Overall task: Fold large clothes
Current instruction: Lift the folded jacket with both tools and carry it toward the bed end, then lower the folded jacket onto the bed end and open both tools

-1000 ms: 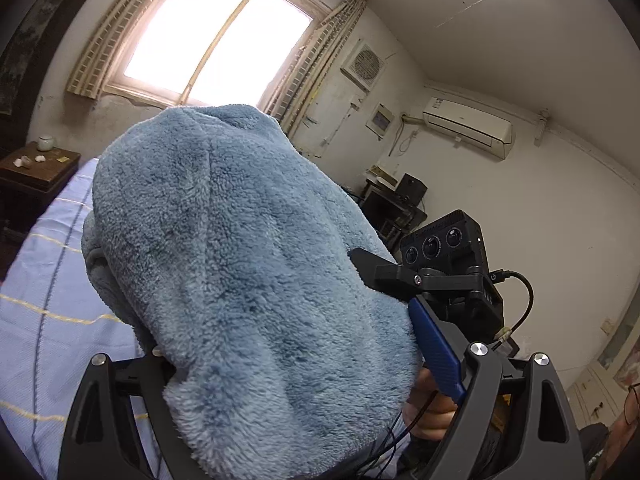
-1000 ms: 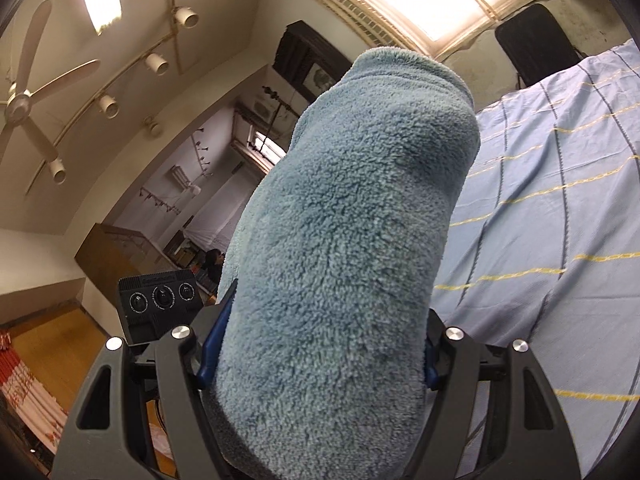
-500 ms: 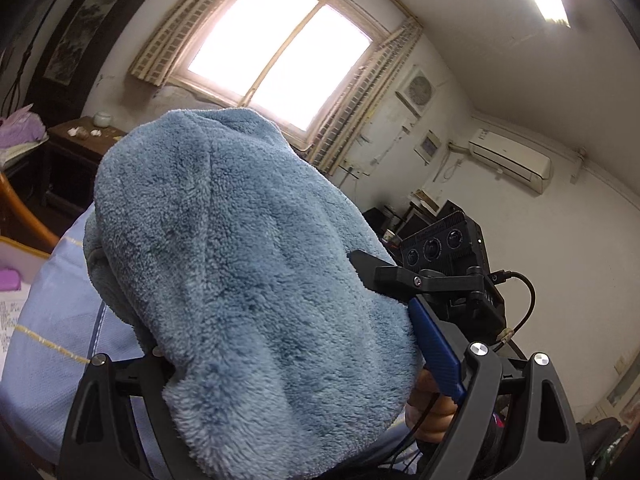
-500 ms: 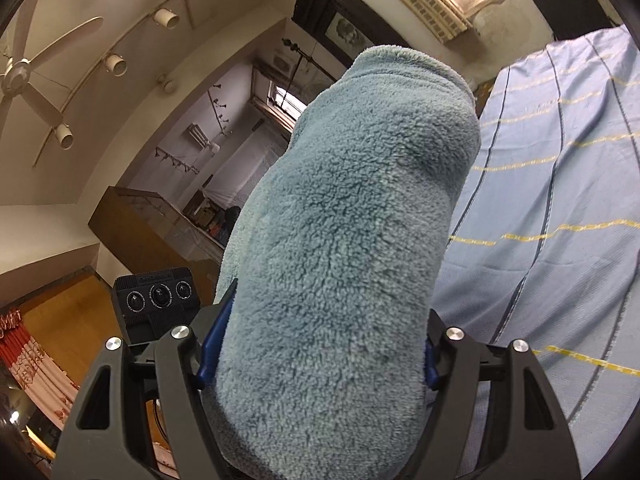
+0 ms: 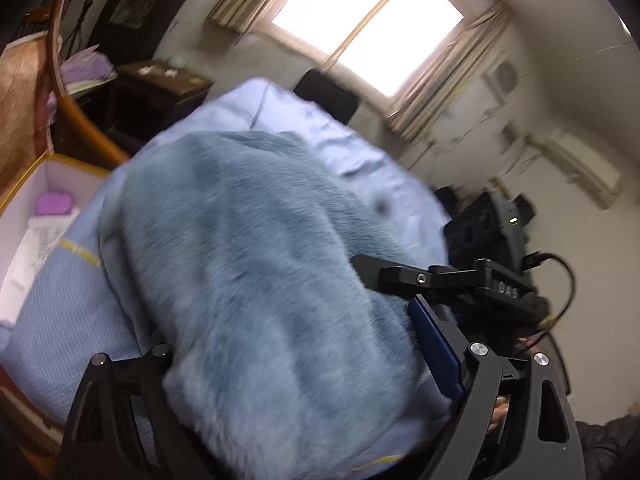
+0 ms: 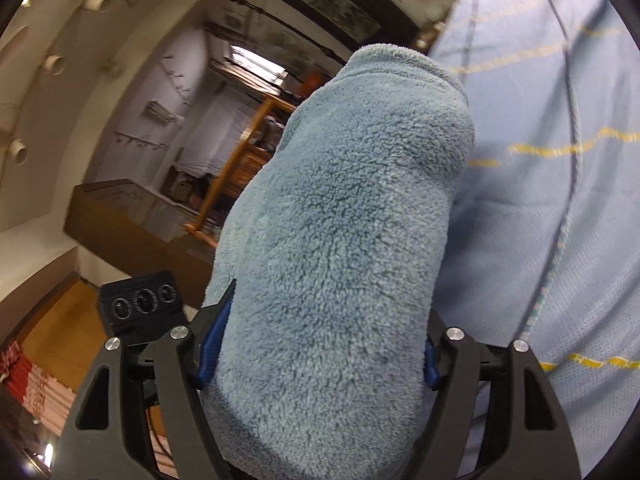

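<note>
The left gripper (image 5: 280, 360) is clamping a thick fold of the blue fleece garment (image 5: 256, 280), the fabric filling the wide gap between its fingers (image 5: 434, 350). The right gripper (image 6: 320, 344) is likewise squeezing a bulky roll of the same garment (image 6: 344, 240) between both blue pads (image 6: 212, 340). Beyond the fleece, the light blue bedsheet (image 6: 552, 208) with yellow stripes is spreading out; a bright window (image 5: 368, 28) is showing behind, blurred
</note>
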Demonstrator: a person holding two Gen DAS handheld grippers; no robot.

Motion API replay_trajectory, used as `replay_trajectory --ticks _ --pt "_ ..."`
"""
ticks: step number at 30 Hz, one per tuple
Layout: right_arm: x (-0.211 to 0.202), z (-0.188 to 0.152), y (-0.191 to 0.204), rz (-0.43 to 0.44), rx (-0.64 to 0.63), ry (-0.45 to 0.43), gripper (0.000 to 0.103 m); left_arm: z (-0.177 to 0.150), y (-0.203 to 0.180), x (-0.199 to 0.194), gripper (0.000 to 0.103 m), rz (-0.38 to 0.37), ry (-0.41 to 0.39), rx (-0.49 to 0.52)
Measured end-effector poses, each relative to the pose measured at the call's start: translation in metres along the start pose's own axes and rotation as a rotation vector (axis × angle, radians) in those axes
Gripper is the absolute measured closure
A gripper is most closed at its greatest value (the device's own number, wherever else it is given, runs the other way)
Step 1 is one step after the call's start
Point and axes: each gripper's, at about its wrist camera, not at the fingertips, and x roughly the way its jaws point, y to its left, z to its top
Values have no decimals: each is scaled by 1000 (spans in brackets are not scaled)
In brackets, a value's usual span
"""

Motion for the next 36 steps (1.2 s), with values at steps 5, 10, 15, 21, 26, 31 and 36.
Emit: replay_trajectory --ticks 5,10,15,21,26,31,36 --pt "8 -1 -11 -93 -10 18 30 -4 -7 1 12 48 -19 36" --pt "1 -2 9 -207 -106 -39 17 -3 -10 -16 12 57 -34 3" --pt "-31 -10 44 -284 -242 -150 17 1 -20 -60 12 112 -151 17" --pt "-42 -19 83 -344 -400 -228 43 13 -21 -53 12 315 -128 -1" --pt "-19 -29 76 -418 -444 -145 52 0 6 -21 6 316 -23 -46" --pt "3 -38 58 -481 -468 -131 51 -8 4 -14 3 357 -34 -35" --pt "-5 -37 55 -473 -431 -132 50 -9 -9 -24 4 423 -58 -29"
